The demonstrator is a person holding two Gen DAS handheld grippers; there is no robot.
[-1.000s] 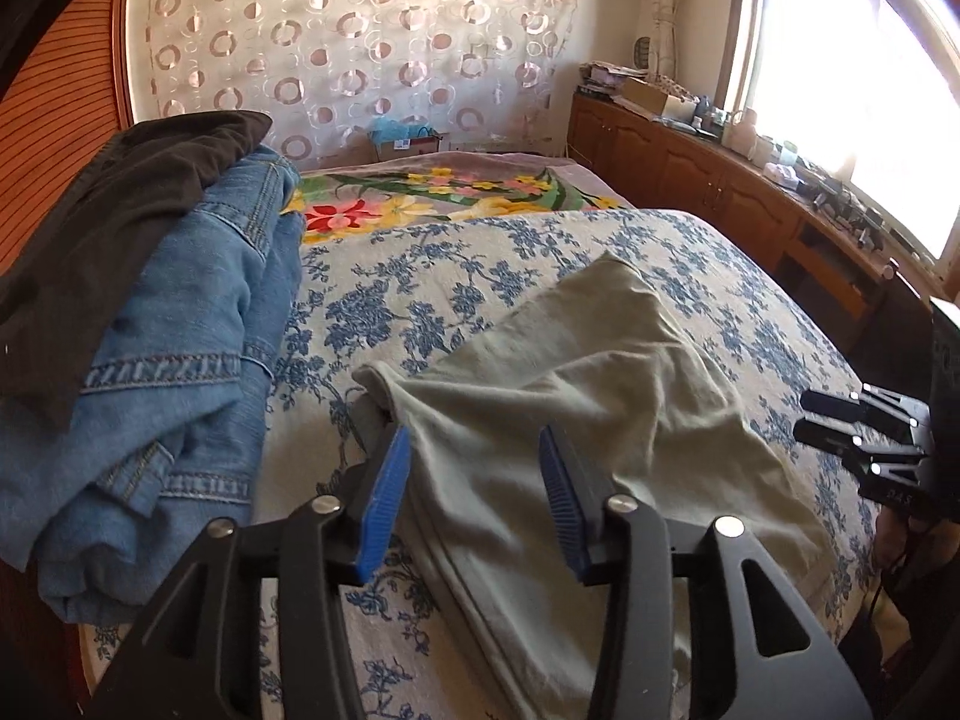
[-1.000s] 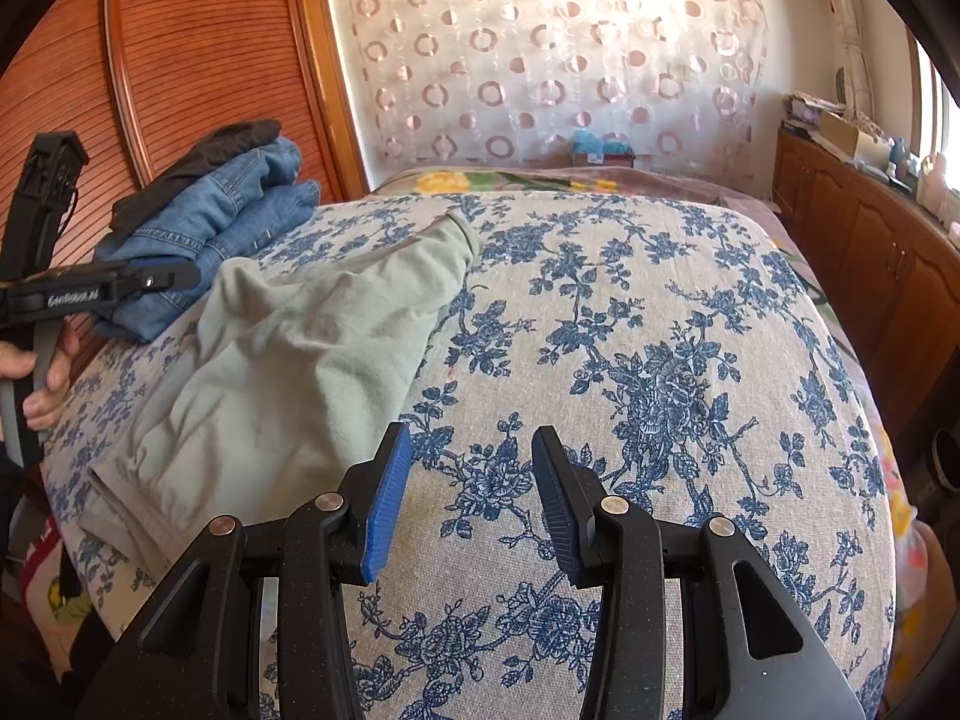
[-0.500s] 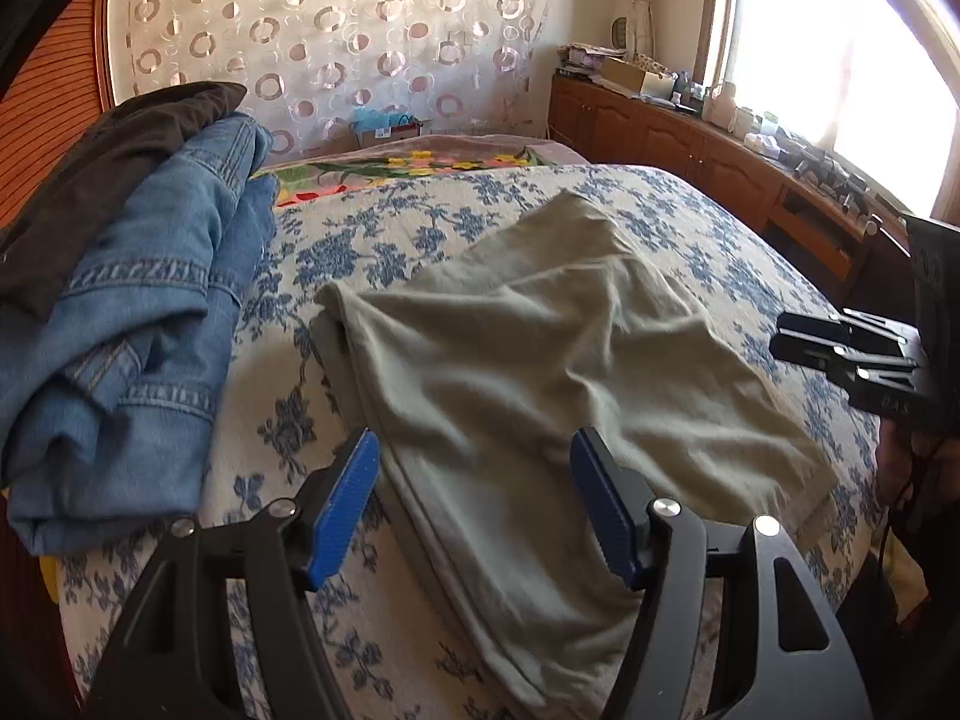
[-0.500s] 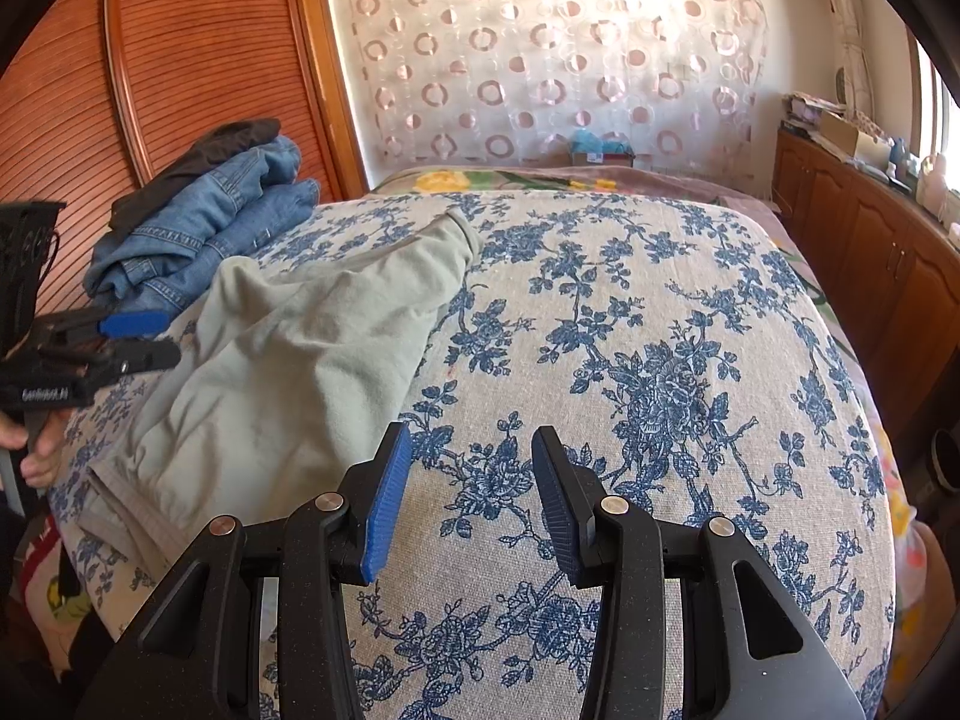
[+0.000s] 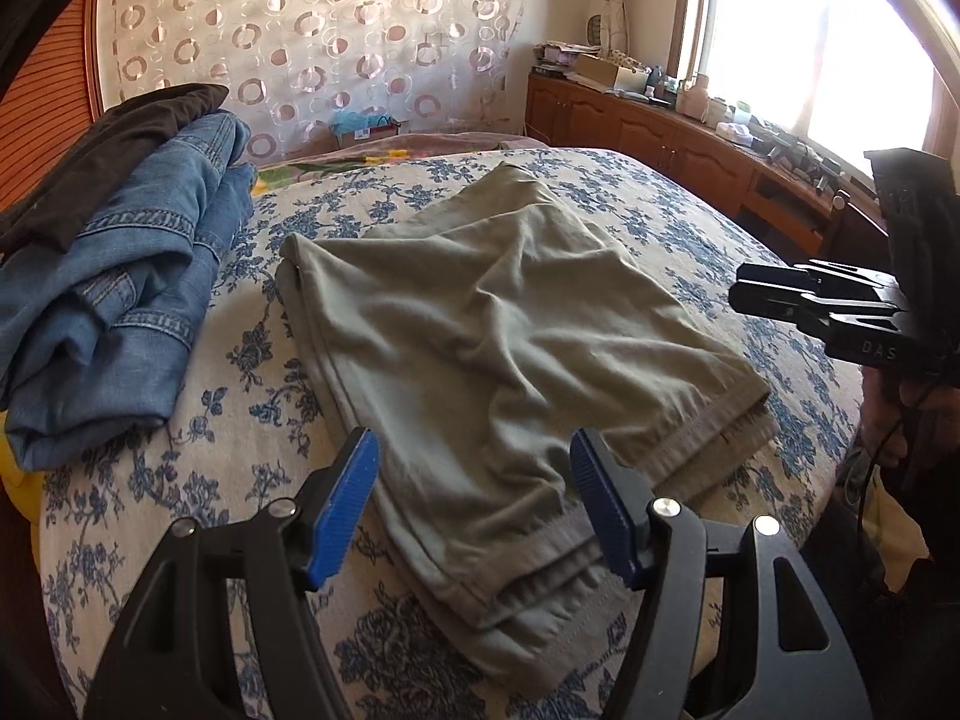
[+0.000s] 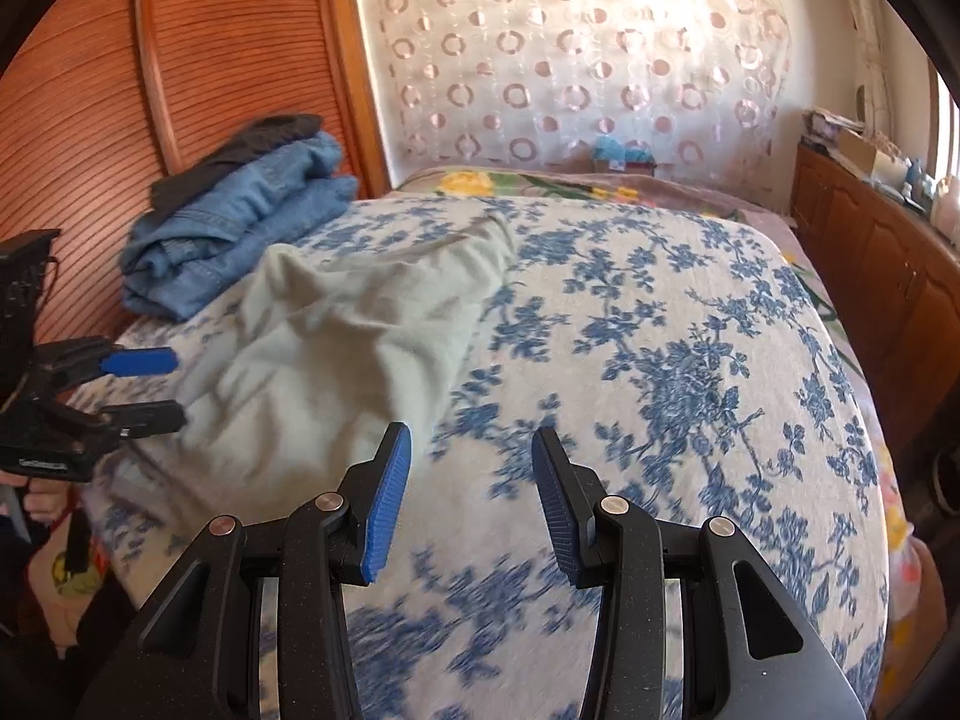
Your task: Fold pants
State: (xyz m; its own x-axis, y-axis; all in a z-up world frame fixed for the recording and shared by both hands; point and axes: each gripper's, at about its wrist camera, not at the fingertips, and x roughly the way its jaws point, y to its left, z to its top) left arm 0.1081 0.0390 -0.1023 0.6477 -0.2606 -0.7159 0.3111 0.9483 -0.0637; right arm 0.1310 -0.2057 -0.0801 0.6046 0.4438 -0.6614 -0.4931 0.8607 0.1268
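Note:
Grey-green pants [image 5: 492, 324] lie folded on the blue-flowered bedspread [image 5: 240, 450], rumpled on top; they also show in the right wrist view [image 6: 336, 348]. My left gripper [image 5: 474, 498] is open and empty, held just above the pants' near hem end. My right gripper [image 6: 471, 492] is open and empty over bare bedspread [image 6: 690, 372], to the right of the pants. The right gripper shows at the right edge of the left wrist view [image 5: 810, 300]. The left gripper shows at the left of the right wrist view [image 6: 138, 387], open.
A pile of folded blue jeans [image 5: 120, 276] with a dark garment [image 5: 108, 150] on top lies left of the pants, by the wooden headboard [image 6: 120, 90]. Wooden cabinets [image 5: 690, 144] with clutter run under the window. The bed edge is close in front.
My left gripper has pulled back along the pants toward their near end and opened wider. My right gripper has shifted slightly; its view is motion-blurred.

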